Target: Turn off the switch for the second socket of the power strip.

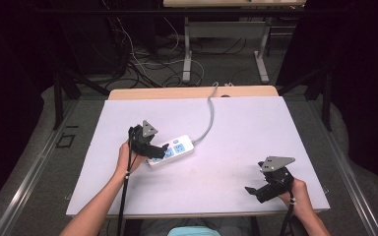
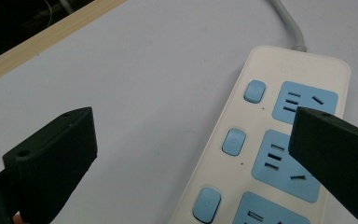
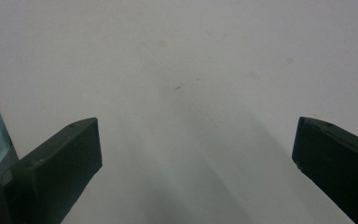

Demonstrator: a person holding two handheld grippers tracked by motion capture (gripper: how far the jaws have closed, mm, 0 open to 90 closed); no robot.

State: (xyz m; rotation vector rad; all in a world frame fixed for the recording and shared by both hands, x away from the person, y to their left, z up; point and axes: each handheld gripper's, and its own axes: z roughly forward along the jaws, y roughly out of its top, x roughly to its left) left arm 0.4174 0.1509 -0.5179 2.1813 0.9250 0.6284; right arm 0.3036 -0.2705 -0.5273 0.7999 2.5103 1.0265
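A white power strip (image 1: 174,149) with blue sockets and blue switches lies near the middle of the white table (image 1: 236,128); its grey cable (image 1: 207,115) runs off toward the far edge. My left gripper (image 1: 160,150) hovers over the strip's near end, jaws open wide. In the left gripper view the power strip (image 2: 242,154) sits between the jaws, closer to the right one, with several blue switches (image 2: 233,141) in a row. My right gripper (image 1: 252,191) rests open near the table's front right, above bare surface (image 3: 191,93).
The table's wooden far edge (image 1: 192,92) shows behind the white sheet. Beyond it stand a desk frame (image 1: 224,46) and tangled floor cables (image 1: 142,64). Dark curtains flank both sides.
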